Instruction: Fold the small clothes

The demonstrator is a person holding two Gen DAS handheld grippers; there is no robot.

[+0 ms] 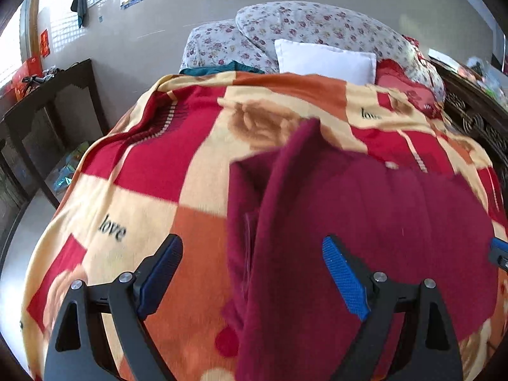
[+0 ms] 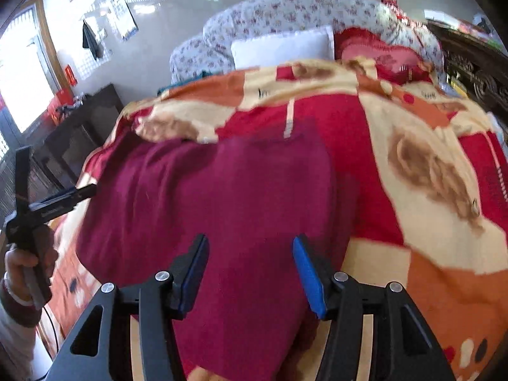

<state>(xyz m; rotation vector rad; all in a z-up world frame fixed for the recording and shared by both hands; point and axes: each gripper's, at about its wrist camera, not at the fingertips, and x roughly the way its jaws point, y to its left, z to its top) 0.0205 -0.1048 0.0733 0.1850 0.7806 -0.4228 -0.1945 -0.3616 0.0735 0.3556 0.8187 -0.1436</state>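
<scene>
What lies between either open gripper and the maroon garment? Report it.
Nothing visible does. The left gripper and right gripper both hang open directly over the maroon garment, which lies uncovered on the patterned blanket.

A home bedroom: a bed with a patterned blanket [image 1: 143,190], pillows [image 1: 324,58] and a floral quilt [image 1: 317,22].

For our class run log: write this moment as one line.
garment: maroon garment on blanket | left gripper: open | right gripper: open | held: nothing
</scene>
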